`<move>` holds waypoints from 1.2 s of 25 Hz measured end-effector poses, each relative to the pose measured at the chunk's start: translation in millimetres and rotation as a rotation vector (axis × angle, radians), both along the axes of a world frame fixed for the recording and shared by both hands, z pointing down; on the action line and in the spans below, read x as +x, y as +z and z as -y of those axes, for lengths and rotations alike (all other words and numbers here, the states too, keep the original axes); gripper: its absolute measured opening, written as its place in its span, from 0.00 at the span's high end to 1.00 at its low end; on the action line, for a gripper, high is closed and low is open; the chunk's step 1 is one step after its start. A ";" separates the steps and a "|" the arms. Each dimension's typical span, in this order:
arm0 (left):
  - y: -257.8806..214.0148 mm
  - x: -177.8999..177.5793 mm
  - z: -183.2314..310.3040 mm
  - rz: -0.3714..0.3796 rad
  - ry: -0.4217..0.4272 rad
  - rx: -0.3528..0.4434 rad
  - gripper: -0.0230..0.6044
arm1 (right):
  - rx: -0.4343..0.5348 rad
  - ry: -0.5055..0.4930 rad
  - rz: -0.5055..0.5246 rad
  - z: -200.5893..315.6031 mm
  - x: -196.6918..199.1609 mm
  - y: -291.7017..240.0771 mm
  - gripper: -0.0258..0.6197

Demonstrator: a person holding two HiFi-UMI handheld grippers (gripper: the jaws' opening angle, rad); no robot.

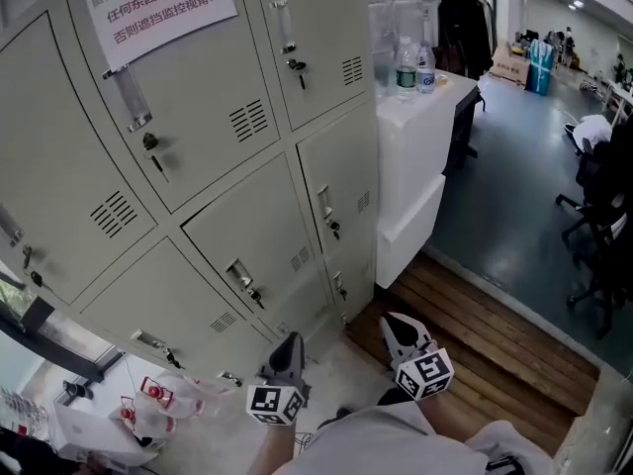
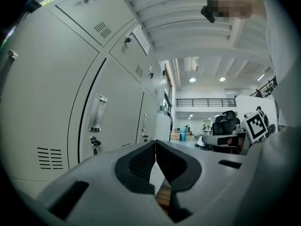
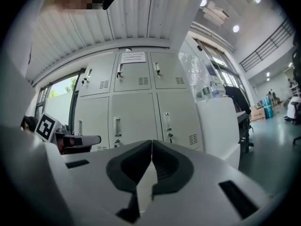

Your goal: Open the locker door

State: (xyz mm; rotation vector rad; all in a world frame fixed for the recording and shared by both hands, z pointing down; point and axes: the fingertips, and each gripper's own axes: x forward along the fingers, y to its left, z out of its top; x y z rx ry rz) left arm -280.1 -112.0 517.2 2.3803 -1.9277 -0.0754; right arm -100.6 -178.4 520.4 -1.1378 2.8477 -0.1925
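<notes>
The paper notice (image 1: pixel 158 13) is cut off by the top edge of the head view. The leftmost lockers (image 1: pixel 40 186) run past the frame. Labels on two bottles (image 1: pixel 424 67) are too small to read. Red-and-white items (image 1: pixel 153 392) at lower left are too blurred to identify.

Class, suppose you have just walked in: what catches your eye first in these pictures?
The wall of grey lockers, doors closed, fills the head view's left. A paper notice in red print is on an upper door. Low down, the left gripper and right gripper hang shut and empty.
</notes>
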 end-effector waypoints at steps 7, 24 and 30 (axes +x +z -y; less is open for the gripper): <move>3.1 -10.2 33.1 -0.028 -0.050 -0.017 0.95 | 0.004 -0.079 -0.021 39.8 -21.9 -3.1 0.94; 7.1 -1.6 69.1 -0.025 -0.151 -0.038 0.95 | -0.026 -0.229 -0.028 100.7 -31.5 0.1 0.59; 7.1 -8.2 68.4 -0.025 -0.193 -0.039 0.95 | 0.009 -0.258 -0.040 123.2 -44.1 -8.7 0.59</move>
